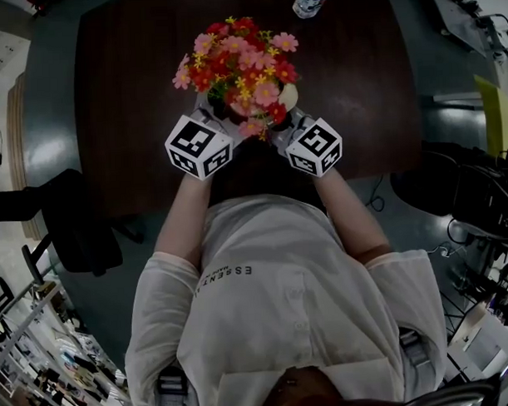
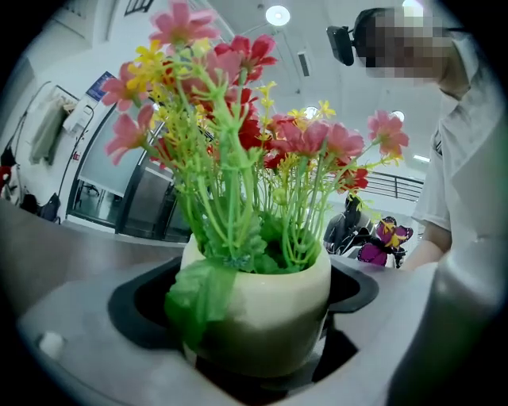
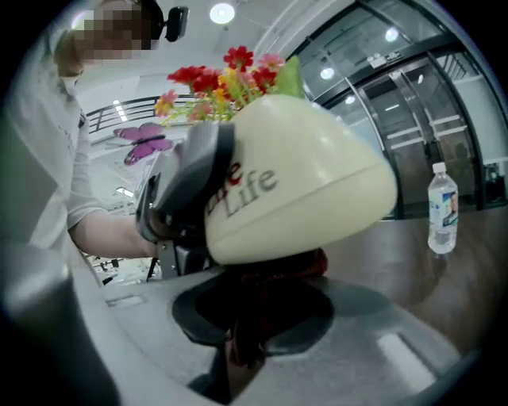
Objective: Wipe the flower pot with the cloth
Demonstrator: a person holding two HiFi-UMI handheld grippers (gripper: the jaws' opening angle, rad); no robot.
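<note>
A dark brown table (image 1: 134, 94) fills the upper half of the head view. A person in a white shirt (image 1: 282, 305) stands at its 6 o'clock edge with both forearms reaching forward.

Just ahead of the person is the flower pot (image 2: 270, 301), a rounded cream pot with the word "Life" printed on its side. It is packed with red, pink and yellow artificial flowers (image 1: 237, 65) on green stems.

The left gripper (image 2: 246, 309) comes in from about 7 o'clock of the pot in the head view. Its black jaws are closed against the pot's two sides, so the pot sits gripped between them. Its marker cube (image 1: 199, 147) shows white and black below the blooms.

The right gripper (image 3: 254, 325) comes in from about 5 o'clock. Its jaws are pinched together on a bunched dark red cloth (image 3: 305, 266). The top of the cloth presses against the underside of the pot's cream wall.

A small clear water bottle (image 1: 310, 0) with a pale label stands upright at the table's 12 o'clock edge, well apart from the pot.
</note>
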